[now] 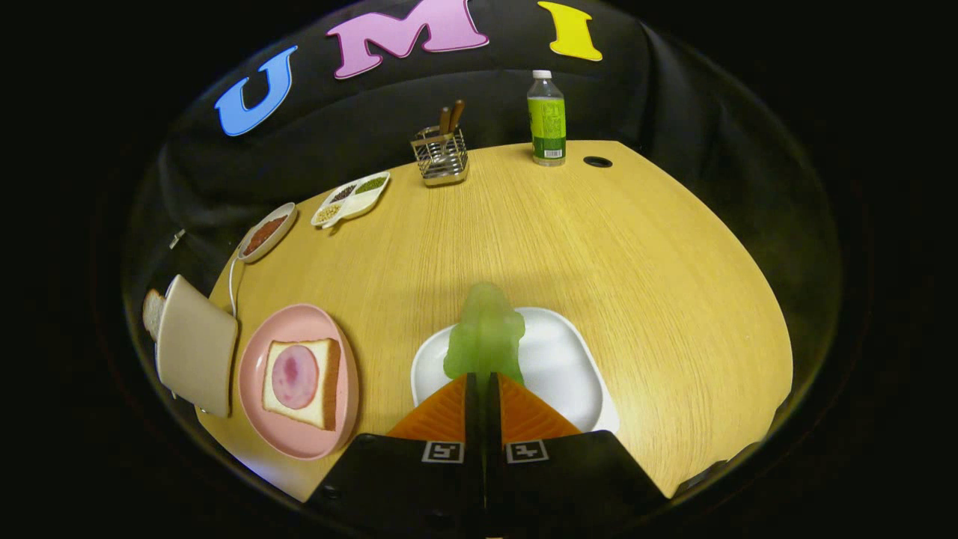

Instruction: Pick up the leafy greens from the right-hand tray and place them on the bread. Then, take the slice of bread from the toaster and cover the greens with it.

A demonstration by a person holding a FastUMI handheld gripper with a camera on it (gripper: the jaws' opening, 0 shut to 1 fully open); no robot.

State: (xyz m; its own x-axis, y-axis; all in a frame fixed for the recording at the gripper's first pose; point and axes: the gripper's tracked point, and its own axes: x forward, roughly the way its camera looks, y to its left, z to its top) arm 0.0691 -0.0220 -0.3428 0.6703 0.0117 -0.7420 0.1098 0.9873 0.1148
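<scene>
On a wooden table (599, 247), our gripper (479, 382) pinches the leafy greens (485, 333) closed between both fingers, above the white tray (569, 367). The ham-topped bread (301, 382) on its pink plate (258, 359) lies to our left.

Pretty basic setup here: a light wood-grain table (614, 247) with a rounded edge and a small dark cable hole (597, 162) near the far side, just beside a green-labelled bottle (547, 118). Behind it hangs a black cloth wall (696, 112) with a few folds in it. Lighting is bright and warm on the tabletop, with soft shadows falling in the middle.
</scene>
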